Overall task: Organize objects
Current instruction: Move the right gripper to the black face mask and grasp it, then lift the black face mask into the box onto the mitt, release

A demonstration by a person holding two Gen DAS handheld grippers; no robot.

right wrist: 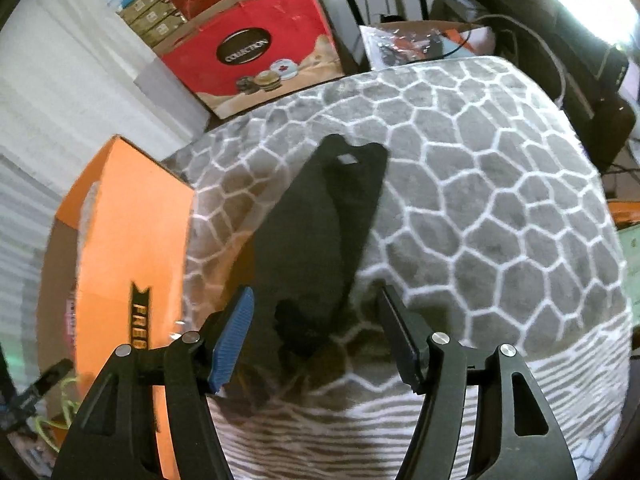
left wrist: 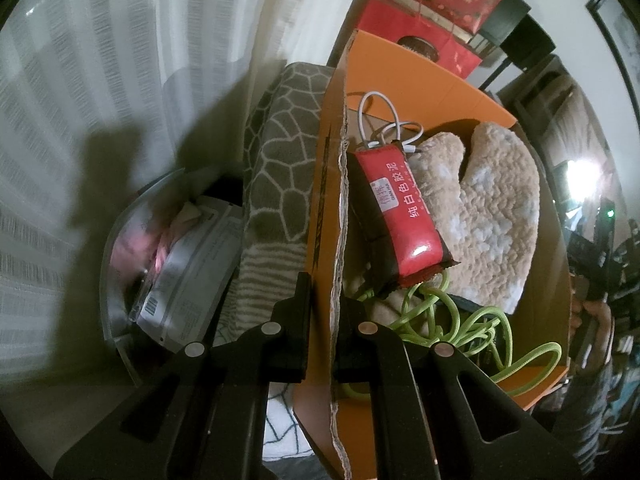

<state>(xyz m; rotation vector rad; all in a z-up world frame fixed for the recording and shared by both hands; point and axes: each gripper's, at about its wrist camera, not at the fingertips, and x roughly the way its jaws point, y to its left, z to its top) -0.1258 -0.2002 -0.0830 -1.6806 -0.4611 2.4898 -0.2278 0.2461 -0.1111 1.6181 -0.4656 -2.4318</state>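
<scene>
An orange cardboard box (left wrist: 420, 76) holds a red packet (left wrist: 400, 212), a beige fleece mitt (left wrist: 492, 208), a green cord (left wrist: 460, 320) and a white cable (left wrist: 384, 120). My left gripper (left wrist: 326, 300) is shut on the box's near wall, whose raw cardboard edge runs up between the fingers. In the right wrist view a flat black case-like object (right wrist: 320, 220) lies on a grey cushion with a white web pattern (right wrist: 500, 200). My right gripper (right wrist: 316, 296) hangs open just over the object's near end, one finger on each side, pads apart from it.
The orange box (right wrist: 132, 232) stands against the cushion's left side. Red gift boxes (right wrist: 248, 52) stand behind, with clutter and cables at the back right. Left of the cushion (left wrist: 280, 168) sits a clear round container with papers (left wrist: 188, 264), and a white curtain hangs beyond it.
</scene>
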